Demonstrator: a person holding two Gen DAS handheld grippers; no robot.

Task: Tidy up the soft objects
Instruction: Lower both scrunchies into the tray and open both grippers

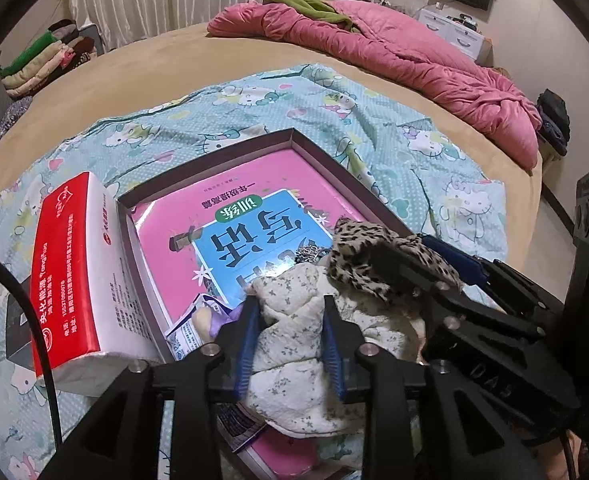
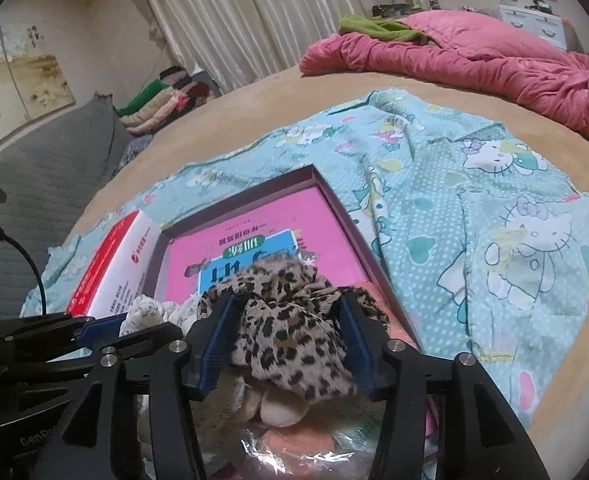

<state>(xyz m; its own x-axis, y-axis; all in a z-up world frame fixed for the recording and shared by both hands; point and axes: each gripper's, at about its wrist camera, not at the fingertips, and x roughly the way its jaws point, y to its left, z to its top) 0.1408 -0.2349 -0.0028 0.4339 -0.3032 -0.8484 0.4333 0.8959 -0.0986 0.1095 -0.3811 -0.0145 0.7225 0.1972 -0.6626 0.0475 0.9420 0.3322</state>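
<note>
My left gripper (image 1: 290,312) is shut on a cream floral cloth item (image 1: 294,344) and holds it over the near end of a shallow purple box (image 1: 294,134). My right gripper (image 2: 286,312) is shut on a leopard-print fabric piece (image 2: 290,336), just to the right of the floral one; it also shows in the left wrist view (image 1: 374,252). The right gripper reaches in from the right in the left wrist view (image 1: 434,264). The left gripper's finger shows at the left of the right wrist view (image 2: 98,330). A pink and blue book (image 1: 254,216) lies in the box.
A red and white tissue pack (image 1: 74,268) leans on the box's left side. All sits on a teal Hello Kitty sheet (image 2: 494,208) on a tan bed (image 1: 174,56). A pink quilt (image 1: 394,52) lies at the far side. Folded clothes (image 2: 162,100) are stacked at the far left.
</note>
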